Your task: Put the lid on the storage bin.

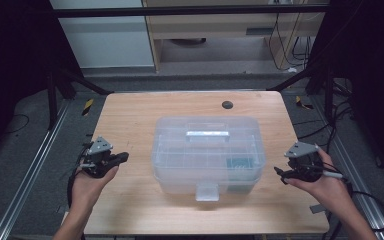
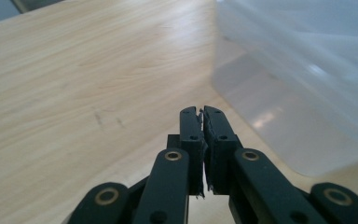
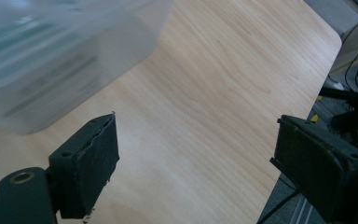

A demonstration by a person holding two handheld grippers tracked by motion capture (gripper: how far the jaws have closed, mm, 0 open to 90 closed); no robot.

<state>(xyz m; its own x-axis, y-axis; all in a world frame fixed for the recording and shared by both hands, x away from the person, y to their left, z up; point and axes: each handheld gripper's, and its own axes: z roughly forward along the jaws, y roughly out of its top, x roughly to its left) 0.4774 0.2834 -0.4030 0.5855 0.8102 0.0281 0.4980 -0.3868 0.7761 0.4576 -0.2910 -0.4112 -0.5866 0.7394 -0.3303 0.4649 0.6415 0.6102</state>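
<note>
So far nothing on the clear plastic box (image 1: 208, 152) appears undone: lid sits down on the body, white handle (image 1: 207, 135) lies flat on top, front latch (image 1: 207, 191) hangs over the lower edge on the person's side. Whether that latch is clicked shut or merely resting I cannot tell. Something teal shows through the wall at the box's near right corner; too blurred to identify.

Left gripper (image 1: 121, 157): clenched, jaws together with nothing between them, seen clearly in the left gripper view (image 2: 202, 112). The box lies just ahead and to its inner side, apart from the tips, no contact.

Right gripper (image 1: 280, 175): released, jaws spread wide with bare tabletop (image 3: 205, 102) between them in the right gripper view. The box sits beyond its tips toward the other gripper, near but not touched.

Judgement: work on the box is at its very start. Both grippers flank it, one on each side, neither holding anything. Left to do, as I read it: close in, make contact, then deal with latch, lid or handle. No step on the box itself is done yet.
</note>
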